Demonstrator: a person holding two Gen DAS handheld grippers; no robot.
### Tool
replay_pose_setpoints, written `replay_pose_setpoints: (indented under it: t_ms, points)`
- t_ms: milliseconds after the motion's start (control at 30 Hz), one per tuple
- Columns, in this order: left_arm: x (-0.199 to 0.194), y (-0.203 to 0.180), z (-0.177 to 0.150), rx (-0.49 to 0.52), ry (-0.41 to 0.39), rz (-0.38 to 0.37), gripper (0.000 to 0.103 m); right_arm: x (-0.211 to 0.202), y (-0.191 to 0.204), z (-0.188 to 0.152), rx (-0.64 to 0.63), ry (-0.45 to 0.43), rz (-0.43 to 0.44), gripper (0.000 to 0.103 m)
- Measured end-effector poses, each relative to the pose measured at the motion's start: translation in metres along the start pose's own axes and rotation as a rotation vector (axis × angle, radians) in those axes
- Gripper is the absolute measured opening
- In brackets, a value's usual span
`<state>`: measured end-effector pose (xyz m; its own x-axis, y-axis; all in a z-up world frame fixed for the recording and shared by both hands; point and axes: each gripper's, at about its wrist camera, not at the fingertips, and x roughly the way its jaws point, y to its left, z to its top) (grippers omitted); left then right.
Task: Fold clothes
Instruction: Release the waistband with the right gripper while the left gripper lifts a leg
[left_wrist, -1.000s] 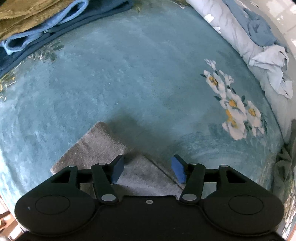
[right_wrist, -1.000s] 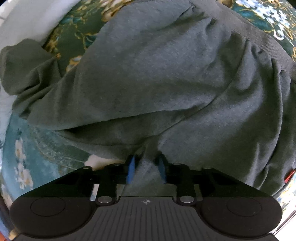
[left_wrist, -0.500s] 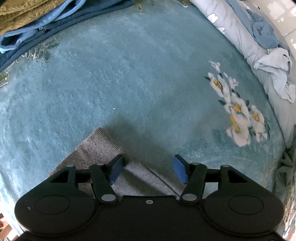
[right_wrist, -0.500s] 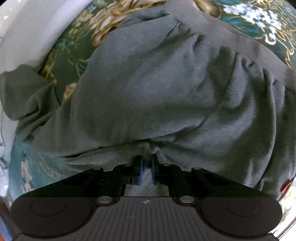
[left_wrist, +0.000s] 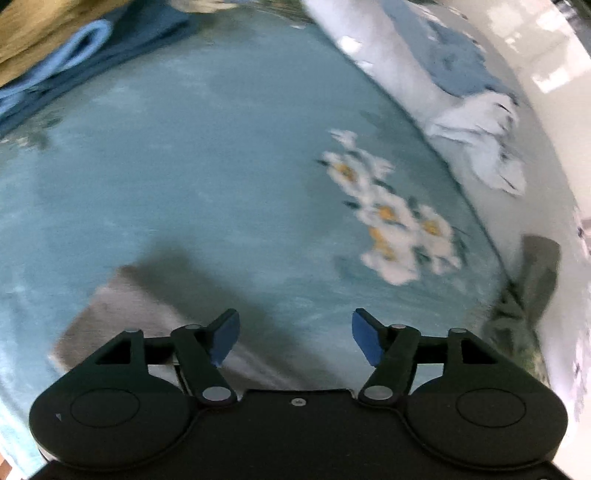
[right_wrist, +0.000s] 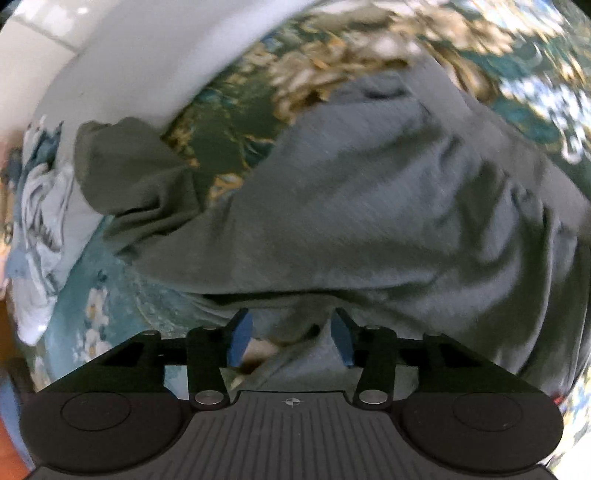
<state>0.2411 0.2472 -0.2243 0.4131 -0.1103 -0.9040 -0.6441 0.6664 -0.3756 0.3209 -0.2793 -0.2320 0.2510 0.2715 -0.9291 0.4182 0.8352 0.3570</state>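
A: Right gripper (right_wrist: 291, 334)?
B: Hung over the grey-green garment (right_wrist: 369, 221), jaws parted, just been opening. Fold of cloth sat between the blue pads (right_wrist: 240, 338), no squeeze on it.

A: And the garment itself?
B: Lay rumpled across the patterned rug (right_wrist: 236, 140), spreading up and away from the jaws.

A: Left gripper (left_wrist: 293, 338)?
B: Jaws wide apart, opening further, nothing caught between. Pointed down at the teal carpet (left_wrist: 184, 177).

A: Anything near?
B: Folded grey cloth (left_wrist: 122, 314) below the left pad, partly hidden by the gripper. White flowers (left_wrist: 391, 218) to the right.
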Motion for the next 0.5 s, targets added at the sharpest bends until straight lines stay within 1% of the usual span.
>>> replay_pose_setpoints:
  t_ms: [133,167,200,333,367,500]
  points:
    - [0.017,-0.034,-0.004,0.045,0.033,-0.054,0.070,0.006,0.008,0.002,-0.061,0.006,0.011,0.058]
    - [0.021,-0.044,-0.005,0.064,0.044,-0.069,0.071,0.006,0.008,0.003,-0.061,0.006,0.013,0.066]
    - [0.026,-0.054,-0.007,0.089,0.057,-0.084,0.072,0.007,0.007,0.004,-0.059,0.007,0.015,0.069]
    - [0.044,-0.100,-0.008,0.192,0.088,-0.141,0.072,0.008,-0.001,0.005,-0.054,0.012,0.006,0.070]
    - [0.049,-0.114,-0.007,0.213,0.095,-0.160,0.072,0.007,-0.006,0.006,-0.045,0.011,0.001,0.072]
    - [0.074,-0.169,-0.008,0.315,0.098,-0.213,0.072,0.001,-0.026,0.010,0.005,0.002,-0.013,0.074]
